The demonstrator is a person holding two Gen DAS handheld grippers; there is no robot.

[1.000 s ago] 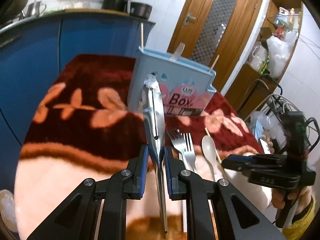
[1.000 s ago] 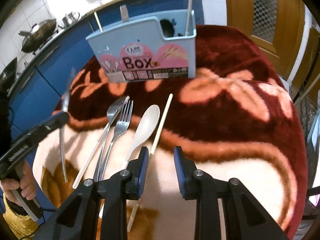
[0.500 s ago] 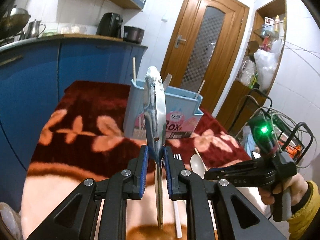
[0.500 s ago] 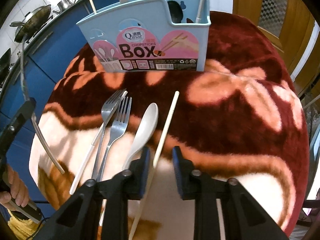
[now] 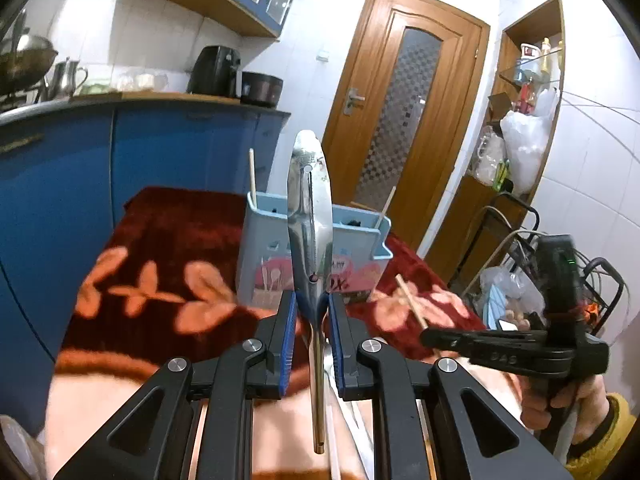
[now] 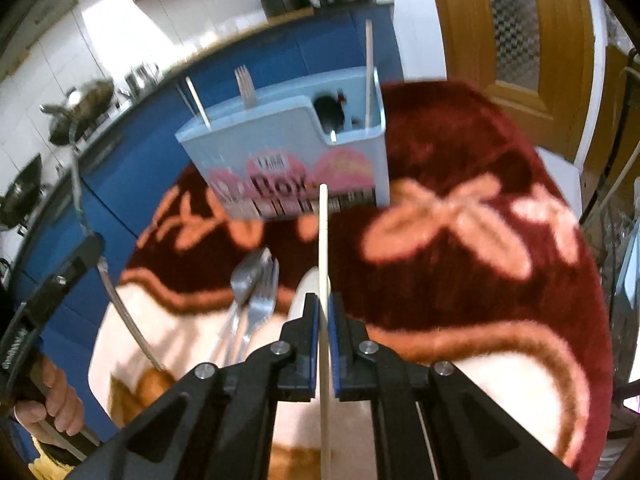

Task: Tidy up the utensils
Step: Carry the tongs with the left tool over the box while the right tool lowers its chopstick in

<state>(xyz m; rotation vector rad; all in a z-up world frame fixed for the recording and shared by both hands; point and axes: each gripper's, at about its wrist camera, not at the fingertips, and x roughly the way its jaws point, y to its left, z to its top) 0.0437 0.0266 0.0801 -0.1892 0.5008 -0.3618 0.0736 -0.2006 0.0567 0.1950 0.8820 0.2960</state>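
Note:
My left gripper (image 5: 313,304) is shut on a shiny steel utensil with a slotted blade (image 5: 310,208). It is held upright in front of the pale blue utensil box (image 5: 264,240). My right gripper (image 6: 323,312) is shut on a pale chopstick (image 6: 323,240), lifted off the cloth and pointing at the box (image 6: 288,136). In the left wrist view that chopstick (image 5: 412,300) sticks up from the right gripper (image 5: 426,336). Two forks (image 6: 260,296) and a white spoon (image 6: 302,300) lie on the cloth below. The box holds a fork (image 6: 245,84) and two chopsticks (image 6: 369,68).
A round table under a red floral cloth (image 6: 460,168) carries everything. Blue cabinets (image 5: 60,184) with pots and appliances run along the far side. A wooden door (image 5: 400,120) and a wire rack with bags (image 5: 516,208) stand to the right.
My right gripper closed on the chopstick and lifted it off the cloth. My left gripper rose and tilted up with the steel utensil.

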